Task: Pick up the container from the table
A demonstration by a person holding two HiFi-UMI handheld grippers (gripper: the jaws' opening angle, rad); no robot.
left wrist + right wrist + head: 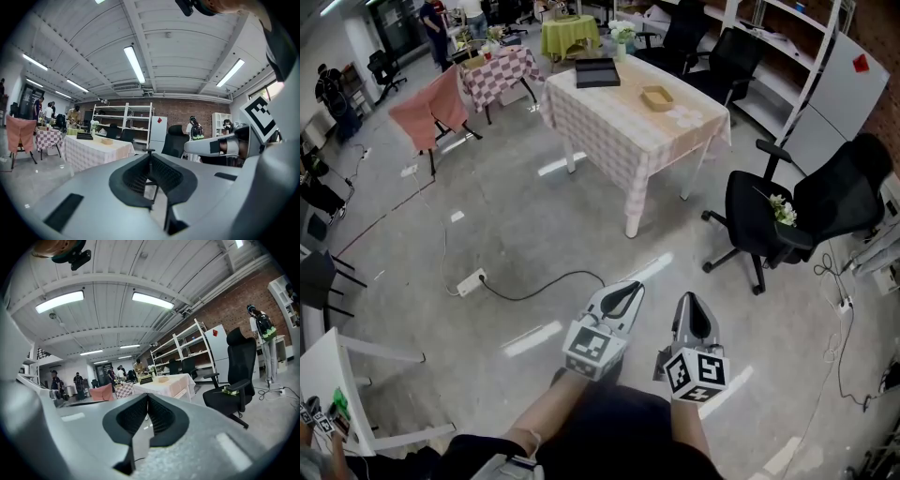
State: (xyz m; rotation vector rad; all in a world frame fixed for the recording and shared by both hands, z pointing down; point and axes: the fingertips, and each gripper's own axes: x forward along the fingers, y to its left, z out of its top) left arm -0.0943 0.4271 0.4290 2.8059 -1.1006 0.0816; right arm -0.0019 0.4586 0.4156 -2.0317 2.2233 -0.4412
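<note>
Far ahead, a table with a pale checked cloth (619, 131) carries a small tan open container (656, 97) and a black tray (597, 73). The left gripper view shows the tan container (107, 141) and the tray (85, 136). In the right gripper view the container (163, 378) and the tray (146, 379) look just as small. My left gripper (624, 294) and right gripper (690, 304) are held side by side above the bare floor, well short of the table. Both point toward it, both are shut, and neither holds anything.
A black office chair (787, 216) with a sprig of flowers (783, 211) stands right of the table. A power strip and its cable (471, 281) lie on the floor to the left. More cloth-covered tables (497, 75), shelving and several people fill the back of the room.
</note>
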